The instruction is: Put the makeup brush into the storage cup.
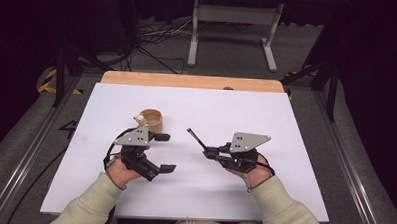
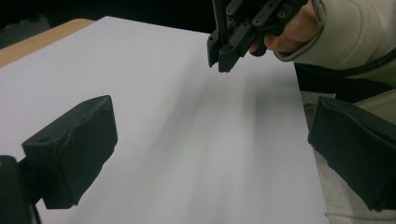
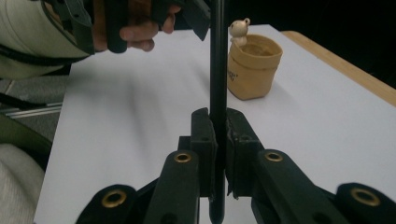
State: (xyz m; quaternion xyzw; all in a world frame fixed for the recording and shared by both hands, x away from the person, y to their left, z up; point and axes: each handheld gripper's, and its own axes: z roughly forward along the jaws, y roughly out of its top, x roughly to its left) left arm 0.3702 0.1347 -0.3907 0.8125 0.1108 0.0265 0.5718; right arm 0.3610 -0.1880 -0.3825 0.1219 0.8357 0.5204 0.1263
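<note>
White sheet covers the counter (image 1: 283, 195). Our right claw (image 1: 206, 152) is clamped on one black pen (image 1: 195, 137), whose tip points toward 11 o'clock. Our left claw (image 1: 166, 152) gapes wide, empty. One tan cup (image 1: 151, 120) with a small bear figure (image 3: 240, 29) on its rim stands at 11 o'clock of the left claw. We judge the pen is bound for the cup; next comes lifting and tipping it upright over the opening.
</note>
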